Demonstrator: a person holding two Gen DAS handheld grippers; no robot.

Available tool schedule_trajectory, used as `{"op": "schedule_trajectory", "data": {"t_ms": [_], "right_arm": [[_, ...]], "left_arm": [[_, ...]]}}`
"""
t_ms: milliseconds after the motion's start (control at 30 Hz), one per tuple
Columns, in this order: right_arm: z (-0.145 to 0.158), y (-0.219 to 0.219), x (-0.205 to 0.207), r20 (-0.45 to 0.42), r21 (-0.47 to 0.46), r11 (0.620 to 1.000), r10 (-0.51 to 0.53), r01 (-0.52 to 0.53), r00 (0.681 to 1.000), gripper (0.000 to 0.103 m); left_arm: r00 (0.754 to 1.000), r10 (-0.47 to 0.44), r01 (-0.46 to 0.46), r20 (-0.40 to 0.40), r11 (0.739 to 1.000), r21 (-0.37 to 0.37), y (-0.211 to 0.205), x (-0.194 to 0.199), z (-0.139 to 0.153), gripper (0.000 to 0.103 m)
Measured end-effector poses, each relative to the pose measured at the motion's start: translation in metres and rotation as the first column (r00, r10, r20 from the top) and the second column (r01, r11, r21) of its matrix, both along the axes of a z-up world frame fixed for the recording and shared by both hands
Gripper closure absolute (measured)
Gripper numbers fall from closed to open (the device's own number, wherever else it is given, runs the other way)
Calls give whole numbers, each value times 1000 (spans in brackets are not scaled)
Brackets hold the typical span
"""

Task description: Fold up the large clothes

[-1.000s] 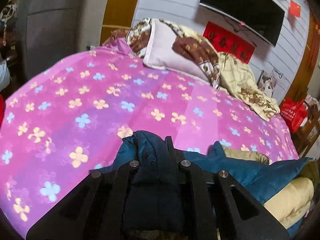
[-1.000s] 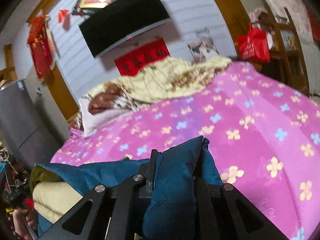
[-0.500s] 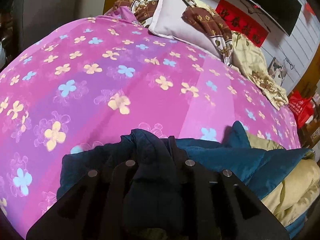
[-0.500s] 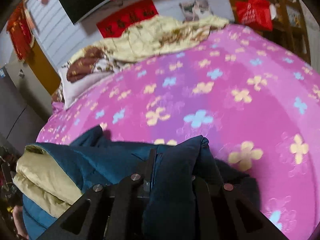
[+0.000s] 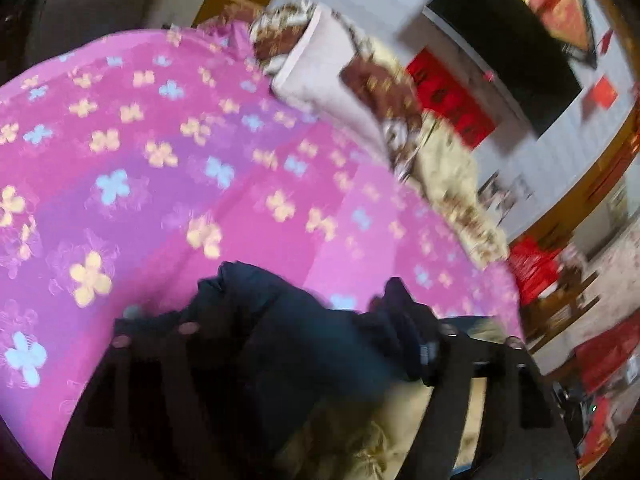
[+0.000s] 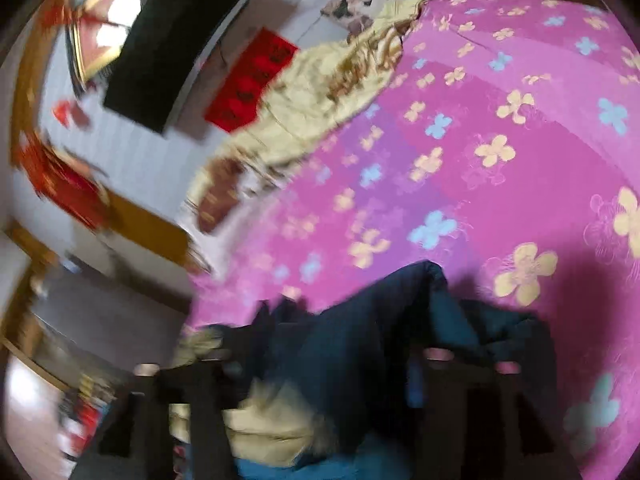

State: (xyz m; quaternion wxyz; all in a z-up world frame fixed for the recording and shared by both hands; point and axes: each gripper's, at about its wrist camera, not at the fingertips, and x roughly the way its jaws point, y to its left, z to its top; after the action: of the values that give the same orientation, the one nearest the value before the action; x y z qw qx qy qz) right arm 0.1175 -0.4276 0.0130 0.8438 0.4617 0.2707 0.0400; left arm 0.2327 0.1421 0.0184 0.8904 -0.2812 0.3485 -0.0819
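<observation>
A dark blue padded coat [image 5: 296, 344] with a pale yellow lining [image 5: 360, 436] lies bunched at the near edge of the pink flowered bed [image 5: 168, 184]. My left gripper [image 5: 312, 360] has its jaws spread wide, with the coat bulging between them. In the right wrist view the same coat [image 6: 380, 340] and lining [image 6: 264, 428] fill the gap of my right gripper [image 6: 328, 364], whose jaws are also spread wide. Both views are blurred and tilted.
A pillow [image 5: 320, 76] and a cream patterned quilt [image 6: 320, 92] are heaped at the head of the bed. A black TV [image 6: 172, 44] hangs on the white wall. Red bags [image 5: 532, 272] and wooden furniture stand beside the bed.
Both grippers have opened from a tight grip on the coat. Both cameras have rolled and swung, so the views are now tilted and blurred.
</observation>
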Motion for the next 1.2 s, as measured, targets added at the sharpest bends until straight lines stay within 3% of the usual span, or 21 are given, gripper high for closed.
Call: {"op": "schedule_trajectory", "data": {"t_ms": [133, 267, 367, 467, 600, 700, 800, 867, 1000, 1100, 1200], "right_arm": [[34, 3, -19, 130, -45, 999, -7, 13, 991, 25], [56, 26, -25, 117, -254, 967, 45, -14, 992, 25], [63, 54, -20, 67, -397, 914, 119, -83, 991, 25], [60, 78, -3, -26, -479, 865, 154, -147, 988, 25], [46, 106, 28, -181, -561, 781, 205, -272, 962, 25], [29, 113, 52, -277, -573, 761, 172, -306, 945, 22], [-8, 109, 72, -422, -579, 729, 115, -365, 899, 20], [-21, 105, 75, -445, -585, 717, 108, -379, 889, 17], [-33, 91, 76, -423, -577, 732, 111, -361, 899, 10], [-37, 89, 78, -421, -571, 739, 110, -357, 900, 8], [-32, 96, 79, -418, -602, 720, 84, -345, 904, 8]], "left_arm": [[991, 61, -70, 122, 995, 66, 3, -24, 31, 26], [987, 39, -55, 154, 994, 99, -3, -36, 42, 26], [990, -7, -13, 143, 990, 139, -14, -39, 42, 26], [992, -49, 22, 115, 974, 226, -35, -35, 42, 26], [992, -121, 101, 23, 905, 413, -72, -22, 28, 26], [992, -120, 124, -43, 840, 528, -92, -12, 5, 26], [984, -105, 167, -142, 810, 562, -103, 1, -26, 25], [979, -108, 189, -175, 810, 555, -108, 6, -40, 25], [983, -78, 157, -165, 824, 545, -109, 7, -48, 23], [985, -64, 146, -163, 814, 562, -113, 5, -51, 22], [984, -58, 144, -167, 814, 563, -112, 5, -47, 22]]}}
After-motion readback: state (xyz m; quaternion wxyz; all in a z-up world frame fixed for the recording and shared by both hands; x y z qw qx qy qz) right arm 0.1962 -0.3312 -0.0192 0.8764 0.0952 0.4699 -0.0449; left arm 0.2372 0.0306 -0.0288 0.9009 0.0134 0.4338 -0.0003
